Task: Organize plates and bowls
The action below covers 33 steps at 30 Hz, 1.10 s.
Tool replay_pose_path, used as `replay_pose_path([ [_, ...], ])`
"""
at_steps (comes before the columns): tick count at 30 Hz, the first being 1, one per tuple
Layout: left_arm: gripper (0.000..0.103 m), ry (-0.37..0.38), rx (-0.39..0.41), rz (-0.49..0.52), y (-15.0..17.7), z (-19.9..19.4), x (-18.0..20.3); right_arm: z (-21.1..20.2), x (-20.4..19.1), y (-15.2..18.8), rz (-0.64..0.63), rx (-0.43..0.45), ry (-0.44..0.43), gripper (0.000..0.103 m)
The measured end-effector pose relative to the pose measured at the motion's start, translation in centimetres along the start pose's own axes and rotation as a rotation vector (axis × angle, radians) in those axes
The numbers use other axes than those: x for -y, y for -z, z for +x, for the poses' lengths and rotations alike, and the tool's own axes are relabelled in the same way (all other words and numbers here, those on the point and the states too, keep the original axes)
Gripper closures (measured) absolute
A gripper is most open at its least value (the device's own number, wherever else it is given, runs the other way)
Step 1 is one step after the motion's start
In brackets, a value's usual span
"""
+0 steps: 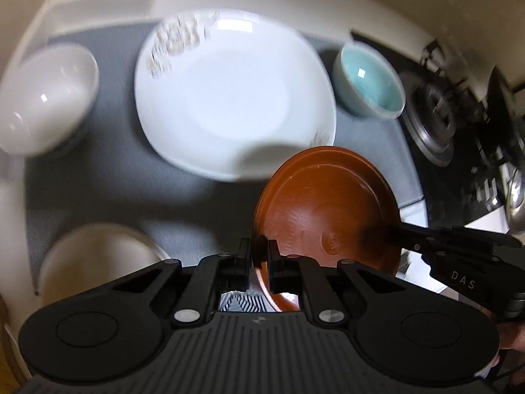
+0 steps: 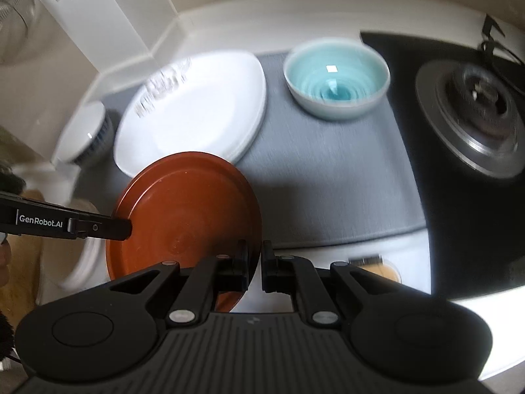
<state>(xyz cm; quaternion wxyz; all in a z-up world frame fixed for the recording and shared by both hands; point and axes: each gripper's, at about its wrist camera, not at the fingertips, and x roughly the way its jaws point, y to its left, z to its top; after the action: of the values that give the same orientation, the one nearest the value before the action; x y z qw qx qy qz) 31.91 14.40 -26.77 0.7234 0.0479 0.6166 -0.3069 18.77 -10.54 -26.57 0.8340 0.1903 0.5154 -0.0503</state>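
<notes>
A brown plate [image 1: 325, 210] is held in the air above the grey mat [image 1: 108, 184]. My left gripper [image 1: 260, 249] is shut on its left rim. My right gripper [image 2: 255, 252] is shut on the plate's [image 2: 187, 210] right rim, and it also shows in the left wrist view [image 1: 403, 229]. The left gripper shows in the right wrist view [image 2: 126, 226]. A large white plate [image 1: 229, 95] lies on the mat just beyond, also seen in the right wrist view [image 2: 193, 115]. A white bowl [image 1: 46, 98], a turquoise bowl [image 2: 336, 77] and a cream bowl [image 1: 95, 262] stand around.
A black gas hob with a burner [image 2: 475, 111] lies to the right of the mat. White counter wall [image 2: 108, 42] runs behind. A glass object [image 2: 13, 13] sits at the far left. A small dish [image 2: 384, 267] lies near the counter's front edge.
</notes>
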Motion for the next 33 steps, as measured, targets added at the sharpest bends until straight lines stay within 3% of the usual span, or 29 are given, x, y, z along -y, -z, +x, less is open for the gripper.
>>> replay_pose_path([
  [4,0.093,-0.006,0.067,-0.017,-1.8,-2.0,-1.0,-0.6,-1.2,-2.1,-0.015,0.052,-0.035,0.095],
  [10,0.093,-0.076,0.089,-0.047,-5.0,-1.6,-2.7,1.8,-2.5,-5.5,-0.017,0.071,-0.050,0.095],
  [26,0.093,-0.163,0.165,-0.076,-10.4,2.1,-4.0,8.5,-3.8,-11.6,-0.065,0.116,0.095,0.095],
  [29,0.092,-0.196,0.154,-0.062,-10.9,3.4,-4.1,9.6,-3.7,-11.8,-0.050,0.122,0.095,0.095],
  [33,0.092,-0.181,0.131,-0.064,-11.3,4.3,-4.9,10.9,-3.5,-11.9,-0.062,0.107,0.105,0.095],
])
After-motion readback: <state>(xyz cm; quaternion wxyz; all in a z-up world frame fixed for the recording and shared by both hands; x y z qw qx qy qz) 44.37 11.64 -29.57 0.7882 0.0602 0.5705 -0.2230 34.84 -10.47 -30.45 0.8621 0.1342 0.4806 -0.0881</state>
